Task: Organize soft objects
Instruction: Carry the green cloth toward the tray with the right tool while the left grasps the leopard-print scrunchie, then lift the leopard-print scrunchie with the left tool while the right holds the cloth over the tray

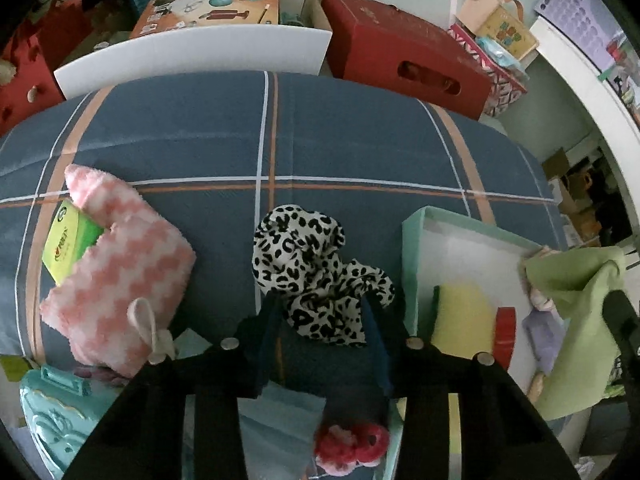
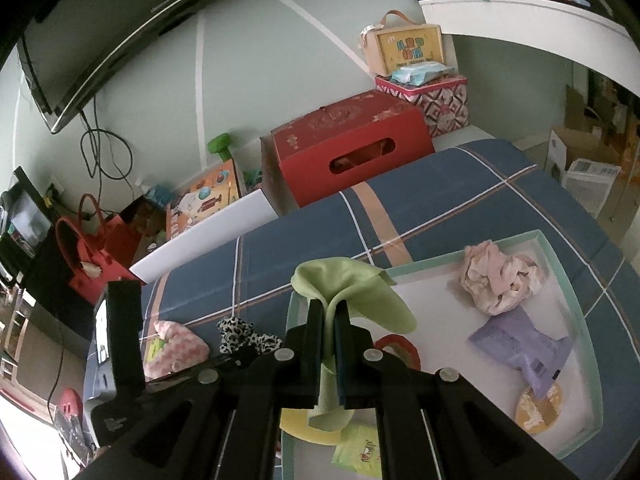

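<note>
My right gripper (image 2: 329, 312) is shut on a light green cloth (image 2: 352, 292) and holds it over the left end of a mint-rimmed white tray (image 2: 576, 300); the cloth also shows in the left wrist view (image 1: 580, 304). In the tray lie a crumpled pink cloth (image 2: 500, 280), a lilac pouch (image 2: 528, 344), a yellow sponge (image 1: 464, 316) and a red ring (image 1: 505, 332). My left gripper (image 1: 320, 304) is open, its fingers on either side of a leopard-print cloth (image 1: 312, 264) on the blue plaid bed (image 1: 200, 128). A pink-and-white towel (image 1: 120, 272) lies to the left.
A green packet (image 1: 68, 240) pokes out beside the pink towel. A red box (image 1: 404, 52), a white board (image 1: 192, 56) and a toy box (image 1: 208, 8) stand beyond the bed's far edge. A teal case (image 1: 52, 412) and a pink plush (image 1: 352, 444) lie near me.
</note>
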A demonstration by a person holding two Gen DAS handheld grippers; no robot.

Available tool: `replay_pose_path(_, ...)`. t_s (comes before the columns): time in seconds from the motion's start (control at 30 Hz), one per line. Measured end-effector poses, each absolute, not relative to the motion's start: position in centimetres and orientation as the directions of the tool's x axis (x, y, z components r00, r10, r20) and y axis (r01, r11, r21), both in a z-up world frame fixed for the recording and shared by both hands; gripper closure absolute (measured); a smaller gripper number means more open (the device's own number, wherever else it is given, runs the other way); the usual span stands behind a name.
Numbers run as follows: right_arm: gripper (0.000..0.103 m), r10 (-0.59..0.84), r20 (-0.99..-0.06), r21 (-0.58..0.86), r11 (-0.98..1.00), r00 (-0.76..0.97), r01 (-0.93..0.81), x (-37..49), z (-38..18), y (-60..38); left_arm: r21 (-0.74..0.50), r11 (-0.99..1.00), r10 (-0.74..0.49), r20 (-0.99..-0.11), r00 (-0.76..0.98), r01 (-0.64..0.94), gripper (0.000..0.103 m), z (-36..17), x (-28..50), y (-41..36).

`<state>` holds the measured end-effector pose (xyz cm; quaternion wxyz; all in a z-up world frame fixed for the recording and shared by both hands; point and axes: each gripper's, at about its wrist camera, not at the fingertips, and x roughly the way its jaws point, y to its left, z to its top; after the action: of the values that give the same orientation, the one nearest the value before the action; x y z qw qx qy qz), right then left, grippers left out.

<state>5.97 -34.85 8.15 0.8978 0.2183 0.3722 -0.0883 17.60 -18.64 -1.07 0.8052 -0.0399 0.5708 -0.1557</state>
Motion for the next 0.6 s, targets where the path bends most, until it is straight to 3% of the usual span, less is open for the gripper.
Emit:
replay_pose_path(0.07,0.097,0.005,-0.712,0.328,0.887,0.702,0.326,6.04,7.92,-34.99,-0.232,0.95,-0.289,-0.908,0.303,0.209,0.064,-1.35,17.62,-18.78)
replay_pose_path(0.2,0.097,0.006,-0.716,0.331,0.883,0.698,0.332,6.04,7.67,-35.21,-0.214,0.954,-0.272,-0.914,0.302,0.211,0.083,-2.09,17.64,-19.03)
replay_pose_path(0.6,0.097,0.01,-0.716,0.336,0.881,0.698,0.332,6.12,7.57,-35.02,-0.22,0.949,-0.287,-0.901,0.325,0.227,0.093,-1.57,17.46,-18.75)
